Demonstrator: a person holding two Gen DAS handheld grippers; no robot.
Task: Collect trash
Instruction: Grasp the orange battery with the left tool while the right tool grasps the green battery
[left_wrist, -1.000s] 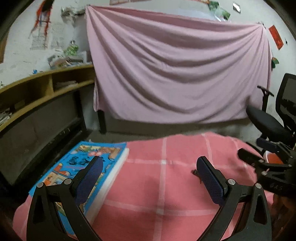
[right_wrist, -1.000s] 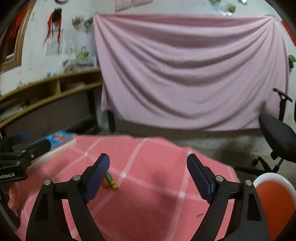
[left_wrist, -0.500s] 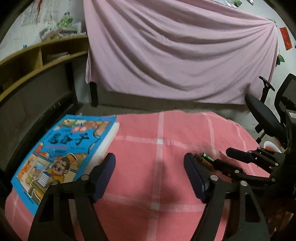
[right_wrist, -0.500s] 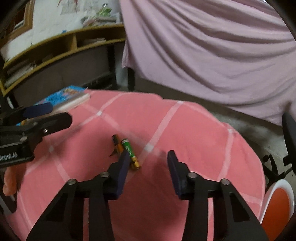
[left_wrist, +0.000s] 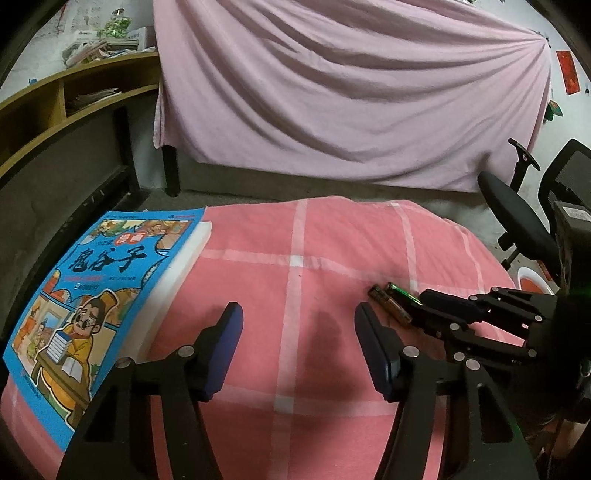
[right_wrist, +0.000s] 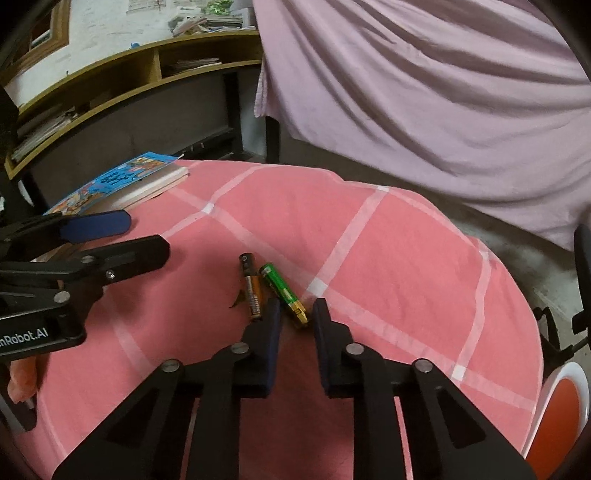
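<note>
Two batteries lie side by side on the pink checked tablecloth (right_wrist: 388, 251): a green one (right_wrist: 282, 290) and a black and orange one (right_wrist: 252, 284). A small dry scrap (right_wrist: 236, 301) lies left of them. My right gripper (right_wrist: 297, 314) is open with a narrow gap, low over the cloth, its tips on either side of the green battery's near end. In the left wrist view the batteries (left_wrist: 393, 302) lie just ahead of the right gripper (left_wrist: 424, 310). My left gripper (left_wrist: 299, 325) is wide open and empty above the cloth, left of the batteries.
A blue picture book (left_wrist: 96, 291) lies on the table's left edge, also in the right wrist view (right_wrist: 122, 181). A white and orange bin (right_wrist: 561, 402) stands right of the table. A black office chair (left_wrist: 524, 218) stands at the right. Wooden shelves (right_wrist: 110, 85) run behind on the left.
My right gripper has come down to the batteries and narrowed its gap around the green one. My left gripper has tilted down toward the table and stayed open.
</note>
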